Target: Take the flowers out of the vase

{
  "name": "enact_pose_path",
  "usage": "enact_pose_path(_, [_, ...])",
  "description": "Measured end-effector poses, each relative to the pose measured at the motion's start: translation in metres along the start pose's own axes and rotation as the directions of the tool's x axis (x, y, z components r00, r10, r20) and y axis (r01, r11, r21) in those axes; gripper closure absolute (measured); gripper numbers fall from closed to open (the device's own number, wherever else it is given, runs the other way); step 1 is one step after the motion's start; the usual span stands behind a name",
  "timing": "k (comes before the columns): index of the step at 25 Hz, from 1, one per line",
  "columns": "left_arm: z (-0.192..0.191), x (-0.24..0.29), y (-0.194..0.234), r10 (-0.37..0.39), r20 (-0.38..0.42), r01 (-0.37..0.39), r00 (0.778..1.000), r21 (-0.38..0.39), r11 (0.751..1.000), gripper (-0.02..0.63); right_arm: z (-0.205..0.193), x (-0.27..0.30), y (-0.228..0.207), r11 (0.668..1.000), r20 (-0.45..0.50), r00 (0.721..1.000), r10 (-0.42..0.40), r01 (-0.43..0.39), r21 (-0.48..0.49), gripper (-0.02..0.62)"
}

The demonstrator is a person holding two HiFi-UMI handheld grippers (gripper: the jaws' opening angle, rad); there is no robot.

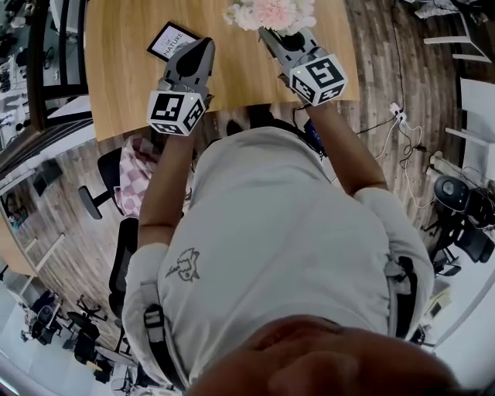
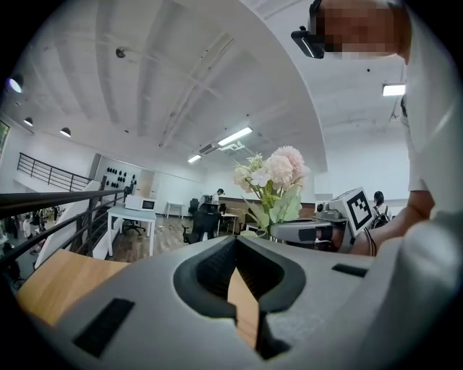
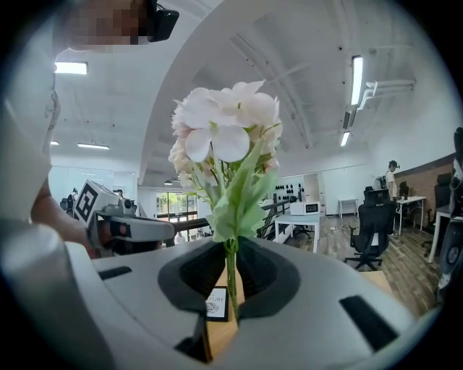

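A bunch of pale pink and white flowers [image 1: 271, 11] with green leaves is held over the wooden table [image 1: 124, 69]. My right gripper [image 1: 278, 35] is shut on the thin green stems, which pass upright between its jaws in the right gripper view, the blooms [image 3: 224, 137] standing above the right gripper [image 3: 231, 246]. My left gripper [image 1: 203, 45] hovers to the left of it, jaws together with nothing between them [image 2: 235, 242]. From the left gripper view the flowers [image 2: 278, 177] rise above the right gripper [image 2: 318, 231]. No vase shows in any view.
A small framed card [image 1: 170, 40] lies on the table just beyond the left gripper, also the card [image 3: 215, 303] below the right jaws. Office chairs [image 1: 104, 189] and cables [image 1: 402, 124] stand on the wood floor around the table.
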State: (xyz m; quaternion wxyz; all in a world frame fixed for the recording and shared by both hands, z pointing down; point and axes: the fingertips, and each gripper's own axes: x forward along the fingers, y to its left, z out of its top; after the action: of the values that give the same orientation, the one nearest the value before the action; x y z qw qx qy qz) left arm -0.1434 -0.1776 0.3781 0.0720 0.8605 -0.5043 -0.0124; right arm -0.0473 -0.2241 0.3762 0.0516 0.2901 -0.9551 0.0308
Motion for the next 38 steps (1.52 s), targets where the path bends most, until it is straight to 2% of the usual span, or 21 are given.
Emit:
enact_pose_path(10, [0.004,-0.035,-0.021,-0.037,0.018,0.037,0.999,-0.006,0.999,0.603,0.014,-0.053,0.043,1.000,0.018,1.000,-0.012,0.012,0.002,0.543])
enact_pose_path(20, [-0.009,-0.046,-0.040,-0.030,0.017,0.031,0.999,-0.021,0.999,0.603,0.011,-0.095,0.043,1.000,0.022,1.000,0.008,-0.008,0.016,0.543])
enact_pose_path(32, [-0.009,-0.017,-0.127,0.032,0.013,-0.031,0.999,-0.027,0.999,0.603,0.004,-0.175,0.000,0.996,0.036,0.996,0.078,-0.079,0.035,0.545])
enact_pose_path(38, [-0.012,-0.006,-0.181,0.059,0.016,-0.058,0.998,-0.044,0.997,0.603,0.000,-0.224,-0.016,0.996,0.050,0.995,0.085,-0.087,0.031,0.545])
